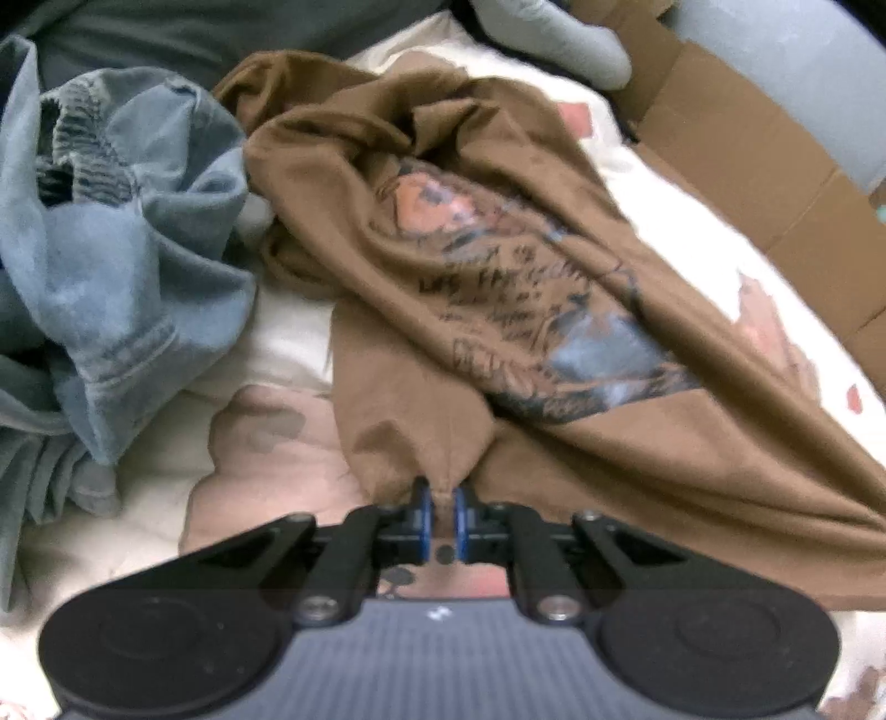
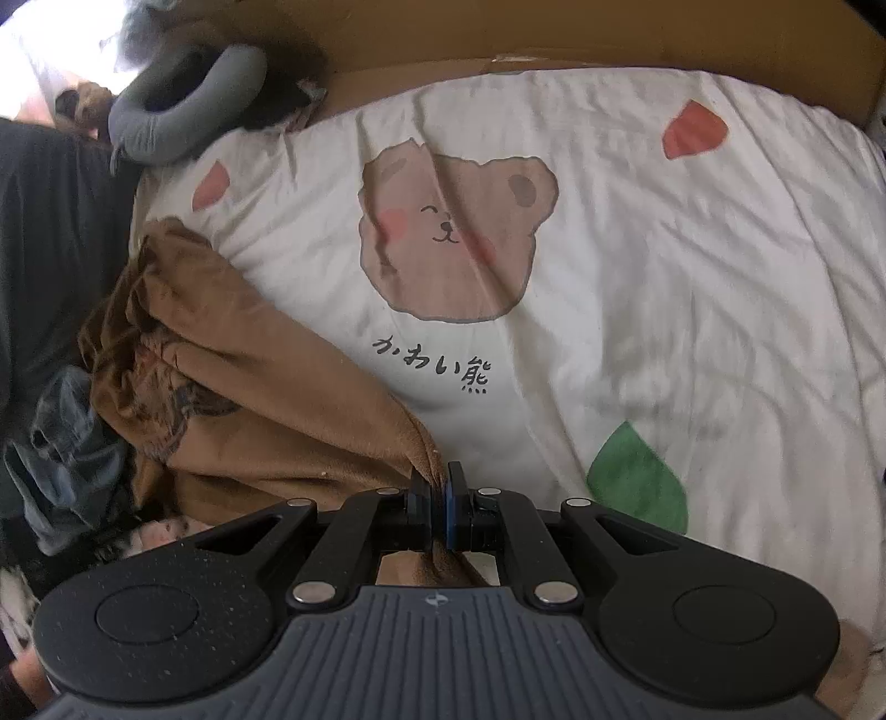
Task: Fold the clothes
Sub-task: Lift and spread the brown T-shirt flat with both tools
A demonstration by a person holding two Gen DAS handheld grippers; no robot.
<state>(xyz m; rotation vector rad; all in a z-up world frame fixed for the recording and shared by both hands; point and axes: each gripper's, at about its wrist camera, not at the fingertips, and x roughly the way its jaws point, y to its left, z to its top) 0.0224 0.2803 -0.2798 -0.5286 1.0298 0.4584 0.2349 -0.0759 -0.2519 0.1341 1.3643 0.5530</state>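
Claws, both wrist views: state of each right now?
Left claw: closed, pinching an edge of the brown printed t-shirt.
Right claw: closed, pinching another edge of the same brown printed t-shirt.

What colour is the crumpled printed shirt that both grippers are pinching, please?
The shirt is brown with a dark graphic print, clearest in the left wrist view.

We see a bed under a white sheet (image 2: 664, 277) printed with a bear (image 2: 454, 243); brown cardboard (image 2: 609, 50) lines its far edge.
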